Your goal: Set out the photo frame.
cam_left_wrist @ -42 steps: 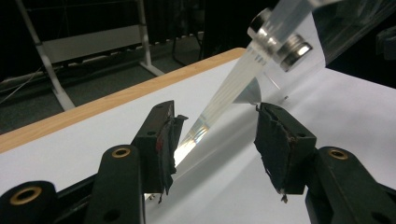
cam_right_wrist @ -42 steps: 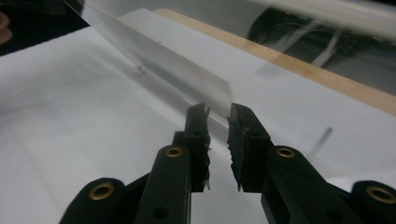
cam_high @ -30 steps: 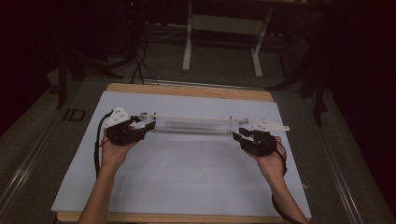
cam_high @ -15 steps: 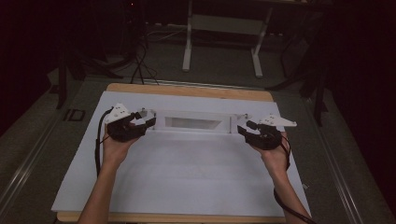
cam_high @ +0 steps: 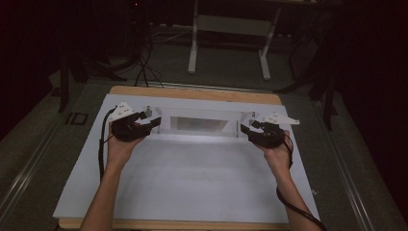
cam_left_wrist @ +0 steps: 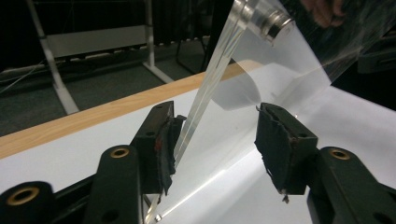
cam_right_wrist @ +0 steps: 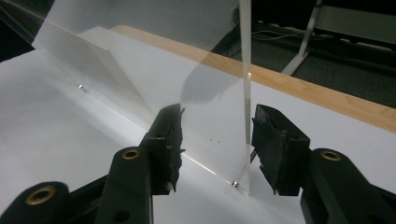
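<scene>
A clear acrylic stand (cam_high: 199, 124) lay crosswise at frame centre, long axis left-to-right; left gripper (cam_high: 153, 122) and right gripper (cam_high: 245, 129) bracketed its ends, jaws wide, unclosed.

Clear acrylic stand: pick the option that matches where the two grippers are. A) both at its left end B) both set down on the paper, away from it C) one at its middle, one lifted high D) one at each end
D: in the high view the left gripper is at the left end of the clear acrylic stand and the right gripper at its right end.
</scene>
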`<state>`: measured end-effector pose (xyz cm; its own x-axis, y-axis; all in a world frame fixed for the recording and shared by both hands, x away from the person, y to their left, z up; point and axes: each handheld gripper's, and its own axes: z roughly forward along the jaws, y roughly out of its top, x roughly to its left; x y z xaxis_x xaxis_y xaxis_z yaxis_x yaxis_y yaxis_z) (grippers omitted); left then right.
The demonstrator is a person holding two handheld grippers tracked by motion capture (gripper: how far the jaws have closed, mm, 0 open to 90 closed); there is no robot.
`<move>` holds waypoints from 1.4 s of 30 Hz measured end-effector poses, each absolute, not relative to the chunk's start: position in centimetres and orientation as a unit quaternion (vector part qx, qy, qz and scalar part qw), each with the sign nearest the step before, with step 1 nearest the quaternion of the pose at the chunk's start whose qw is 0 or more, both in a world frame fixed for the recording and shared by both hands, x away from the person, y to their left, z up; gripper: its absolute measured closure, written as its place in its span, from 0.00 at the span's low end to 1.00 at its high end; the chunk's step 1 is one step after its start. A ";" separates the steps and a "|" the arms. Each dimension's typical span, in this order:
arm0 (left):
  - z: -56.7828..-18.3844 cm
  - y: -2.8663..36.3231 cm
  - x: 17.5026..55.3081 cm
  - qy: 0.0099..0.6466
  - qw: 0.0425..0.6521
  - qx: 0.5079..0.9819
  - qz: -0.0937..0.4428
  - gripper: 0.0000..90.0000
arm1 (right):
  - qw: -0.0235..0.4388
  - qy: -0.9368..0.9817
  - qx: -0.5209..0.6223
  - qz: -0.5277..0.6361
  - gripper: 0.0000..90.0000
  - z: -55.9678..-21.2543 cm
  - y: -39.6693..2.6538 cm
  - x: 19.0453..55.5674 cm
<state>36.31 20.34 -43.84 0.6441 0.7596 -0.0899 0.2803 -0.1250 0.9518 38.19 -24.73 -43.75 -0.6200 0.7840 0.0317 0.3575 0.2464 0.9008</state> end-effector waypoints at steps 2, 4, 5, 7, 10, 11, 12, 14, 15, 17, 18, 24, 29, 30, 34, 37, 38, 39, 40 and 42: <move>-44.0 20.4 36.5 0.358 0.557 0.717 0.217 0.46 | 0.215 0.756 0.380 0.488 0.57 -43.8 -24.8 38.4; -44.2 20.4 36.8 0.355 0.562 0.716 0.214 0.41 | 0.211 0.753 0.383 0.491 0.57 -43.8 -24.9 38.5; -44.3 20.4 36.9 0.354 0.563 0.716 0.213 0.40 | 0.209 0.752 0.384 0.493 0.57 -43.8 -24.9 38.6; -44.6 20.3 37.3 0.353 0.561 0.718 0.213 0.37 | 0.208 0.750 0.386 0.495 0.58 -43.8 -24.9 38.7; -45.2 20.1 37.9 0.352 0.558 0.723 0.206 0.37 | 0.206 0.749 0.387 0.496 0.57 -43.8 -24.8 38.9; -45.2 20.1 37.9 0.352 0.558 0.723 0.206 0.37 | 0.206 0.750 0.387 0.496 0.57 -43.7 -24.8 39.0; -45.5 20.0 38.1 0.354 0.558 0.722 0.203 0.37 | 0.205 0.750 0.387 0.496 0.57 -43.7 -24.8 39.0; -46.1 19.7 38.7 0.358 0.555 0.724 0.198 0.37 | 0.206 0.749 0.387 0.496 0.57 -43.7 -24.8 39.1; -46.2 19.6 38.8 0.357 0.559 0.723 0.192 0.36 | 0.205 0.749 0.388 0.496 0.57 -43.7 -24.8 39.2; -46.5 19.4 39.1 0.360 0.555 0.724 0.193 0.36 | 0.205 0.749 0.388 0.496 0.57 -43.6 -24.8 39.3; -46.6 19.4 39.2 0.363 0.554 0.724 0.193 0.36 | 0.206 0.749 0.388 0.497 0.57 -43.6 -24.8 39.3; -47.4 19.1 39.8 0.377 0.535 0.730 0.196 0.38 | 0.207 0.747 0.390 0.497 0.56 -43.6 -24.7 39.6; -47.7 18.9 40.1 0.384 0.531 0.728 0.200 0.41 | 0.211 0.743 0.395 0.497 0.55 -43.6 -24.7 40.0; -47.7 18.8 40.3 0.387 0.529 0.727 0.203 0.41 | 0.213 0.743 0.397 0.496 0.55 -43.6 -24.6 40.2; -47.6 18.6 40.5 0.389 0.518 0.732 0.209 0.41 | 0.218 0.752 0.392 0.482 0.54 -44.2 -24.2 40.6; -47.7 18.5 40.5 0.392 0.517 0.730 0.214 0.40 | 0.216 0.759 0.385 0.478 0.52 -44.9 -23.8 41.0; -47.9 18.4 40.5 0.395 0.520 0.725 0.220 0.40 | 0.218 0.759 0.387 0.477 0.52 -45.2 -23.7 41.2; -47.9 18.3 40.5 0.397 0.520 0.724 0.221 0.39 | 0.215 0.757 0.391 0.477 0.52 -45.4 -23.6 41.4; -48.0 18.3 40.5 0.398 0.520 0.723 0.222 0.39 | 0.210 0.756 0.392 0.480 0.51 -45.7 -23.6 41.6; -48.1 18.3 40.6 0.399 0.520 0.721 0.224 0.39 | 0.210 0.756 0.393 0.480 0.50 -46.1 -23.5 41.8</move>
<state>40.62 18.26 -48.07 0.5812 0.8085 -0.0924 0.3422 -0.1398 0.9292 41.80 -23.48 -46.15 -0.6033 0.7954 0.0590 0.3916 0.2309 0.8907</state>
